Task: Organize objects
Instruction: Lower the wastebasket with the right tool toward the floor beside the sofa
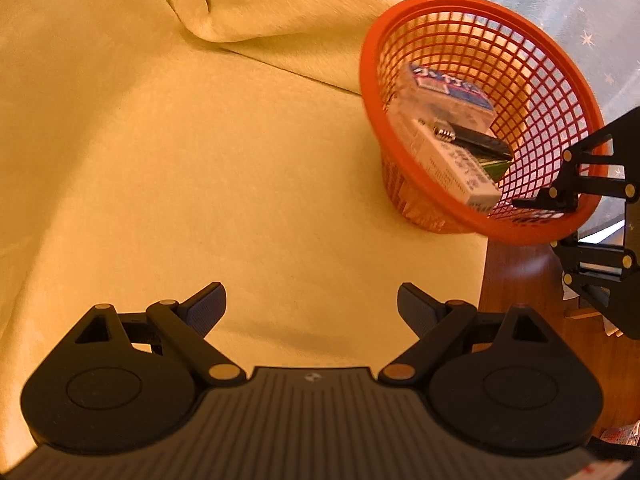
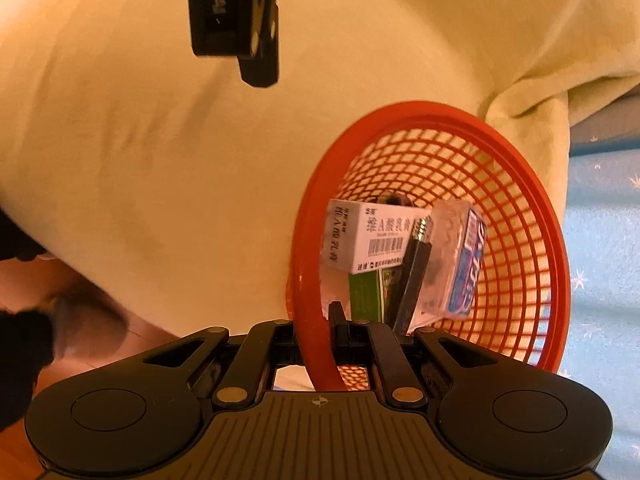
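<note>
Orange plastic mesh basket (image 1: 568,92), round and tilted, sits at the right edge of the pale yellow cloth (image 1: 180,140) in my left wrist view. It holds a white rectangular carton with printed text (image 1: 452,164), a clear box with a blue label (image 1: 448,92), a black stick-shaped item with a metal threaded tip (image 1: 476,141) and a green packet (image 1: 494,168). My left gripper (image 1: 312,308) hangs over bare cloth with its jaws spread wide and nothing between them. My right gripper (image 1: 536,208) reaches in from the right, at the basket's near rim.

From my right wrist view, the right gripper (image 2: 318,328) has its jaws drawn in tight on the orange basket's (image 2: 520,168) rim, one finger inside and one outside the wall. The white carton (image 2: 372,236), blue-labelled box (image 2: 460,256), black stick (image 2: 414,272) and green packet (image 2: 366,294) lie heaped against the lower wall. The left gripper (image 2: 260,68) hangs overhead, above the cloth (image 2: 140,160).
</note>
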Available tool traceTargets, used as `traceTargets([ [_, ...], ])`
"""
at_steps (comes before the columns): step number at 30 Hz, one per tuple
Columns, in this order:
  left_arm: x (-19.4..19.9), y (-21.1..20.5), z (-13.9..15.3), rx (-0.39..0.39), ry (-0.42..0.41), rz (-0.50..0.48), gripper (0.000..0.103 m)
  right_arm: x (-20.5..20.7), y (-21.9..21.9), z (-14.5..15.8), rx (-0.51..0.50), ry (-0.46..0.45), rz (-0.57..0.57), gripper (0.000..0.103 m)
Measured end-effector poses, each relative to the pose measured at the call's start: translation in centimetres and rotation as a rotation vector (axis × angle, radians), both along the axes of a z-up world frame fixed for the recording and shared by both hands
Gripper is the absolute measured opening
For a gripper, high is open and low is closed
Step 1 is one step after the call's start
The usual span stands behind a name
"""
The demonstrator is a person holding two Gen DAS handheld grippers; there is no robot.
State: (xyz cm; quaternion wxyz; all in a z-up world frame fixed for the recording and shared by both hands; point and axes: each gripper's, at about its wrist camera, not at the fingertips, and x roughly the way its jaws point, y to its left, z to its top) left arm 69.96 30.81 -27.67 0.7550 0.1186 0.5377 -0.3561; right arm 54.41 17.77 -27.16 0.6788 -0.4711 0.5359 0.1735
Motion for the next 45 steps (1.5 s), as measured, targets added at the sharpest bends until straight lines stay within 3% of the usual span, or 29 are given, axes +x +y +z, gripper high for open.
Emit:
traceTargets([
  [10,-6.8,-0.7,2.4,0.039,-0.047,0.089,0.09,-5.9,0.1,0.3,0.058,-0.039,0.11,0.004],
  [20,-16.6,-3.5,4.1,0.061,-0.093,0.231,0.09,-14.6,-4.0,0.5,0.049,-0.056,0.255,0.004],
  [27,-22.4,-7.1,4.7,0.045,-0.064,0.203,0.09,-20.8,-6.9,-0.7,0.02,-0.004,0.234,0.004],
  [35,-25.5,-11.1,1.8,-0.015,-0.04,0.081,0.09,-25.1,-9.3,-4.4,-0.012,0.034,0.13,0.004],
  [39,-27.0,-12.9,-0.8,-0.024,-0.059,0.031,0.09,-24.9,-10.4,-8.3,-0.025,0.048,0.089,0.004],
  [45,-27.8,-15.5,-6.2,0.005,-0.054,0.035,0.09,-25.1,-12.0,-14.1,-0.015,0.064,0.076,0.005],
])
